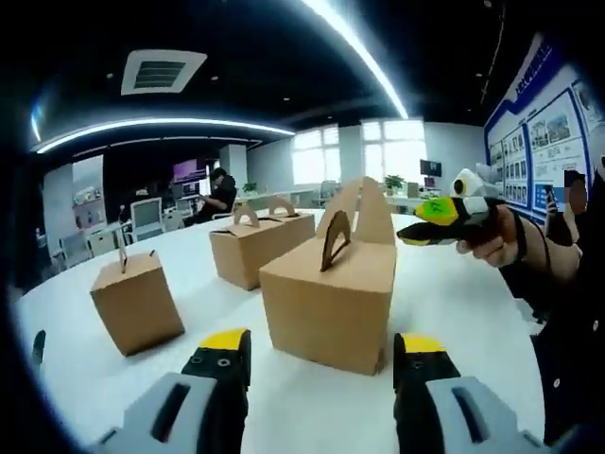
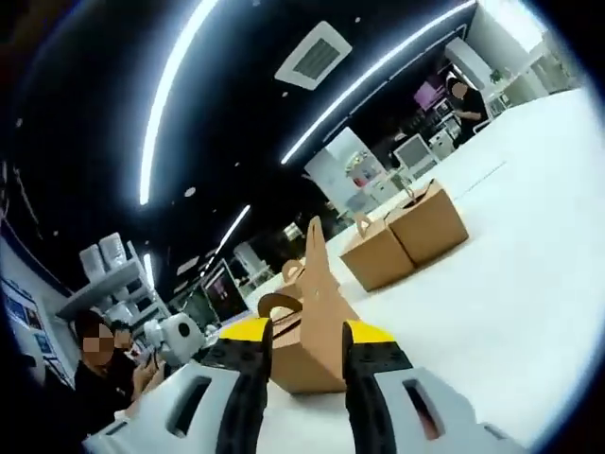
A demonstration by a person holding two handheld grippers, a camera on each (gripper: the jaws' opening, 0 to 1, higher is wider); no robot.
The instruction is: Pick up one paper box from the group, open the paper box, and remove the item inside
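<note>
The nearest brown paper box [image 1: 326, 303] stands on the white table [image 1: 473, 312], just beyond my left gripper [image 1: 323, 342], whose jaws are open and wide apart with nothing in them. One top flap [image 1: 374, 213] stands upright beside the cut-out handle [image 1: 336, 241]. My right gripper [image 1: 405, 234], held by a hand, comes in from the right with its tip at that flap's edge. In the right gripper view the same box [image 2: 307, 355] sits behind my right gripper [image 2: 308, 333]. The tall flap [image 2: 317, 255] rises in line with the open gap between its jaws. Contact cannot be told.
Two more brown boxes [image 1: 137, 303] [image 1: 260, 246] stand on the table to the left and behind; they show as a pair [image 2: 406, 236] in the right gripper view. People sit at desks in the back and at the side. A poster wall [image 1: 544, 142] is on the right.
</note>
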